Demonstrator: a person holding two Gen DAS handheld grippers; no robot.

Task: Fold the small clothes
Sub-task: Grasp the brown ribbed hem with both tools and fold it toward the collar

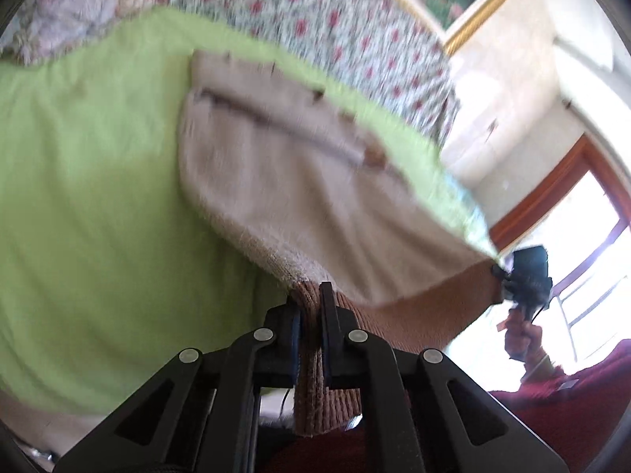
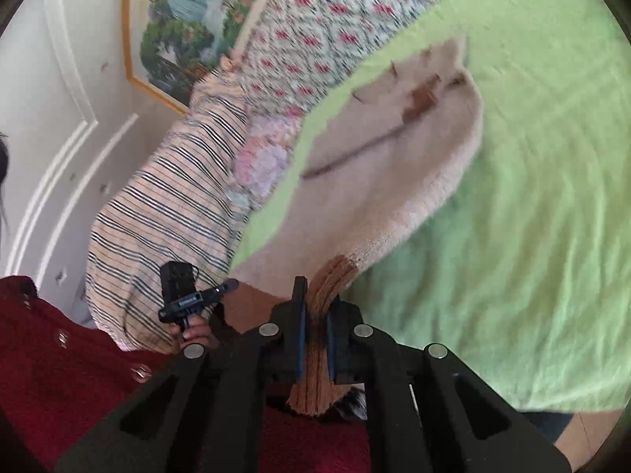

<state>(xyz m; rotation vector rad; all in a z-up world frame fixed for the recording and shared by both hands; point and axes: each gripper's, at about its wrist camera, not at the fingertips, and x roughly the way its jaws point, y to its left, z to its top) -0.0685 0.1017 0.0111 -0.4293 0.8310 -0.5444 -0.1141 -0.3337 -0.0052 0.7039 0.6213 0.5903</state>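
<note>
Left wrist view: left gripper (image 1: 311, 311), jaws clamped on the brown ribbed hem (image 1: 414, 315) of a cream knitted garment (image 1: 295, 181). Garment lifted at the hem, its far end lying on a green blanket (image 1: 86, 181). Floral bedcover (image 1: 315, 12) beyond; gold-framed picture (image 1: 481, 4) on the wall.

Right wrist view: right gripper (image 2: 315, 315), jaws clamped on the same hem's other corner (image 2: 331, 280). Striped pillow (image 2: 169, 213) at left; person's red top (image 2: 59, 362) below.
</note>
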